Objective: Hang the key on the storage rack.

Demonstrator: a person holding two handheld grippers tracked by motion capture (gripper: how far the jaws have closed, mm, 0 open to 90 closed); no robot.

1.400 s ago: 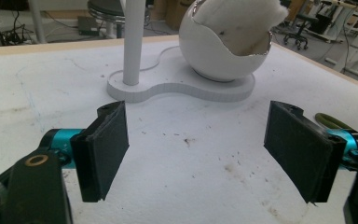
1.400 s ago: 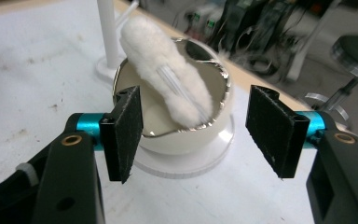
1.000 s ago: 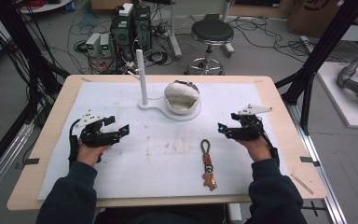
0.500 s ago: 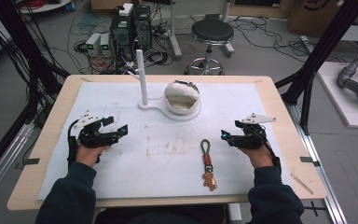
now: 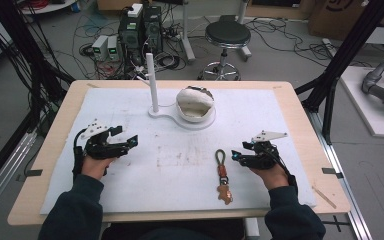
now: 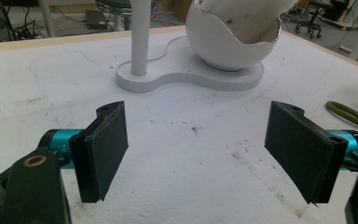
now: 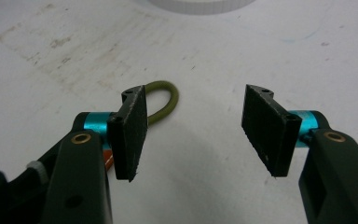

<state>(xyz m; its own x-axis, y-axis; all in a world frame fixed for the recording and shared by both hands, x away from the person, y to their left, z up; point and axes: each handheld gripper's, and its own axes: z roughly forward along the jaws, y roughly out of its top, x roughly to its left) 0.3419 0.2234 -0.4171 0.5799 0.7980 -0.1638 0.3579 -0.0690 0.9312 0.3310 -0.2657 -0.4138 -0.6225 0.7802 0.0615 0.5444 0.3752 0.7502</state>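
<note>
A keychain (image 5: 223, 175) lies on the white mat: a green cord loop (image 7: 165, 100), an orange clip and a small brown figure. My right gripper (image 5: 237, 155) hovers just right of the loop, low over the mat. Its jaws have just been closing but stand apart with nothing between them; in the right gripper view (image 7: 193, 126) the loop curves out from behind the left jaw. My left gripper (image 5: 130, 142) rests at the mat's left, open and empty (image 6: 200, 140), facing the white stand. The loop's end (image 6: 349, 116) shows at the right of the left gripper view.
A white stand (image 5: 180, 119) at the mat's back centre carries an upright post (image 5: 152, 82) and a cracked egg-shaped shell (image 5: 195, 102). Both stand close ahead in the left gripper view, the post (image 6: 140, 37) and the shell (image 6: 233, 32). The wooden table edge (image 5: 310, 130) frames the mat.
My right hand has come nearer the front edge and lower, beside the keychain's loop, and its jaws have narrowed. The left hand has stayed where it was.
</note>
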